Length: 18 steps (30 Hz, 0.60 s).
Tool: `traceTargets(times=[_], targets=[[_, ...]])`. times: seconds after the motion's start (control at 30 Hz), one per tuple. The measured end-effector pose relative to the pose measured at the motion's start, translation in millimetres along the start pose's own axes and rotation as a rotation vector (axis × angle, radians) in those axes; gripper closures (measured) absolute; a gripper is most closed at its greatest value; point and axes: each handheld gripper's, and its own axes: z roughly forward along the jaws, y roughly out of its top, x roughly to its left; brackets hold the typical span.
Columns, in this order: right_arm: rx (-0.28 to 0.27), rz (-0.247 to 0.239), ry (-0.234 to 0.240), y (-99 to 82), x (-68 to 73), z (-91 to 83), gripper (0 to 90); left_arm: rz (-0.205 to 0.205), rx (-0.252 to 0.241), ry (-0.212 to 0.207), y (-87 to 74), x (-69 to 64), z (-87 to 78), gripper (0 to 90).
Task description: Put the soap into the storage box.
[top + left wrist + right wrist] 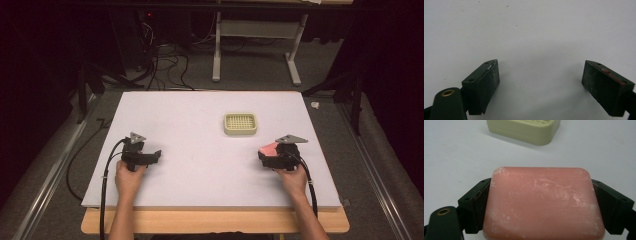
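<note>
The right gripper (268,151) is clamped on a pink bar of soap (268,148), and in the right gripper view the soap (544,202) sits flat between the two black jaws, which press on its left and right sides. The surface of the soap looks scratched and has pale, dusty marks on it. The person's right hand (291,178) holds this gripper low over the right part of the white counter (200,165), near the front edge. A pale yellow-green soap dish (240,123) with a grid top stands on the counter beyond the soap, a little to the left of it and toward the middle; the dish and the soap are apart and do not touch. In the right gripper view the dish (524,130) appears just behind the soap, at the top. The left gripper (152,156) is released: in the left gripper view its jaws stand wide apart with nothing between them, and bare white counter (536,37) lies under them. The person's left hand (129,177) holds this gripper over the left part of the counter, well apart from the dish and the soap. A black cable (106,175) goes from the left gripper back over the front edge of the counter.
</note>
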Motion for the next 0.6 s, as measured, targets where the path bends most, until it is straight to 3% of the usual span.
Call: traceTargets(times=[0.23, 0.6], targets=[[-0.023, 0.009, 0.058, 11.7, 1.3, -4.4, 13.7, 0.0, 0.0, 0.0, 0.0, -0.1, 0.0, 15.0], [-0.042, 0.008, 0.099, 26.1, 4.4, -3.0, 13.6, 0.0, 0.0, 0.0, 0.0, 0.0, -0.1, 15.0]])
